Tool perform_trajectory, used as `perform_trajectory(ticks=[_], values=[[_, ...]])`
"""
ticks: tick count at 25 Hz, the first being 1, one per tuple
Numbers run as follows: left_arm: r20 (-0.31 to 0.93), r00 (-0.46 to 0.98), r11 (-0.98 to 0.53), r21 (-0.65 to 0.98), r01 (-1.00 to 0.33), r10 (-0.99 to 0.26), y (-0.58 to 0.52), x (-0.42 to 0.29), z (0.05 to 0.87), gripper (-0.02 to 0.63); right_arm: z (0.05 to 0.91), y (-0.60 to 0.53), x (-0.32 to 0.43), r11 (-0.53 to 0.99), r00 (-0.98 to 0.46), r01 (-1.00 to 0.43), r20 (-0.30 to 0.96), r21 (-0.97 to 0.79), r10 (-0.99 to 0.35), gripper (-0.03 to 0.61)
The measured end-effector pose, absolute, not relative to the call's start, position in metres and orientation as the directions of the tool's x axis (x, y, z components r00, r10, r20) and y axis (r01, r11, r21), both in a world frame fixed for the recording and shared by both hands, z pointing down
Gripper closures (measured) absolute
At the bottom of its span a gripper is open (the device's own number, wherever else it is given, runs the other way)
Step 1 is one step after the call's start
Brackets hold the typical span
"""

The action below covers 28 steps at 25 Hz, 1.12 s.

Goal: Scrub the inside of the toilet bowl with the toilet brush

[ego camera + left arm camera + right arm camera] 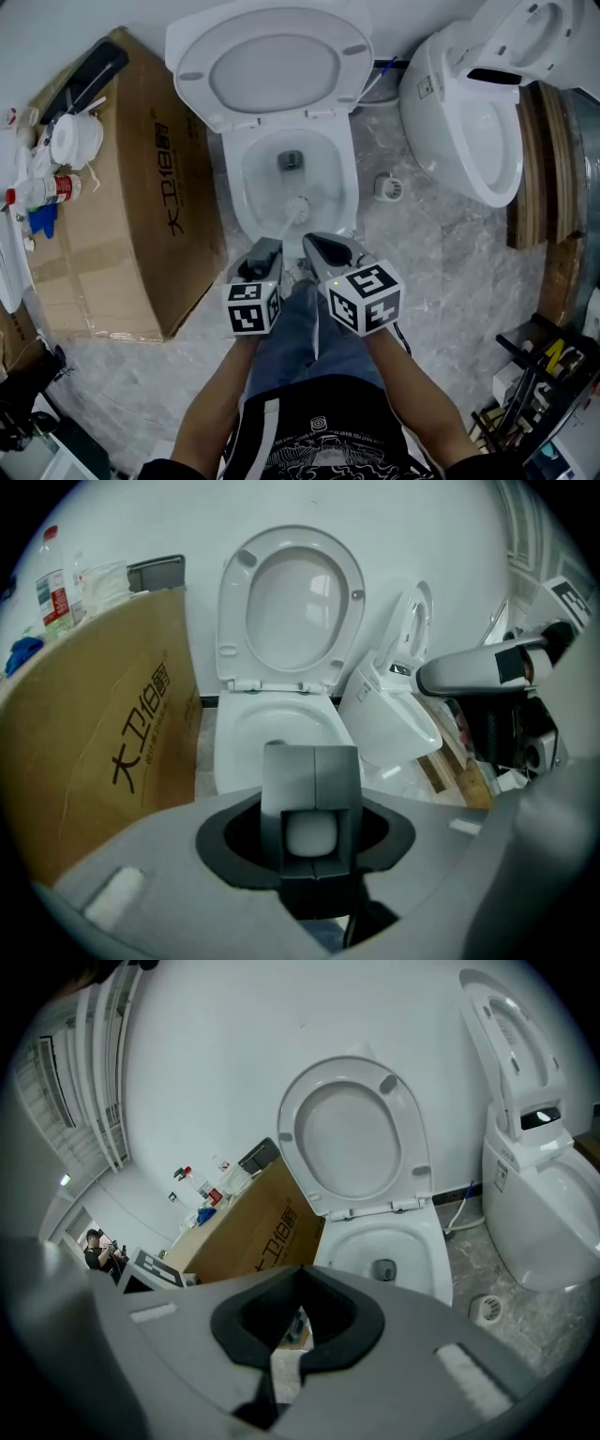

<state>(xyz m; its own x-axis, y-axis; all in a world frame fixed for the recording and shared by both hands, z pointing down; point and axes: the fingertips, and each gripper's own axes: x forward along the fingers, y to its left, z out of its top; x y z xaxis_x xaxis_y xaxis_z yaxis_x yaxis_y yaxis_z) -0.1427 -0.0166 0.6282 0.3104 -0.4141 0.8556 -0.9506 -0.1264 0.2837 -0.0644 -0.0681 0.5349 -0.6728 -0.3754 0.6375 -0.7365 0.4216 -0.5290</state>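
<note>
Left gripper [311, 761]: jaws pinching the white handle end of the toilet brush [296, 208].
Bristle head: ahead, inside toilet bowl [246, 178].
Right gripper [315, 246]: jaws pressed together, empty, just beside.

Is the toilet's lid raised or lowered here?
Raised. The white toilet lid stands upright behind the white toilet bowl, leaving it open, with the white brush head inside it.
</note>
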Motion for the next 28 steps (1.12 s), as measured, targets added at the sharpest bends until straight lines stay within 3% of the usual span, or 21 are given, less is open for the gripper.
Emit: perform_trajectory(ticks=[12, 28], values=[[0.831, 0.376, -0.239, 0.3, -0.924, -0.411, -0.06, -0.09, 0.629, 0.44, 0.541, -0.071, -0.038, 0.375, -0.648, -0.761, 0.65, -0.529, -0.397, 0.58], [0.837, 0.288, -0.163, 0.239, -0.957, -0.465, -0.125, -0.108, 0.664, 0.44, 0.554, -0.069, -0.034, 0.399, -0.663, -0.746, 0.644, -0.533, -0.38, 0.58]])
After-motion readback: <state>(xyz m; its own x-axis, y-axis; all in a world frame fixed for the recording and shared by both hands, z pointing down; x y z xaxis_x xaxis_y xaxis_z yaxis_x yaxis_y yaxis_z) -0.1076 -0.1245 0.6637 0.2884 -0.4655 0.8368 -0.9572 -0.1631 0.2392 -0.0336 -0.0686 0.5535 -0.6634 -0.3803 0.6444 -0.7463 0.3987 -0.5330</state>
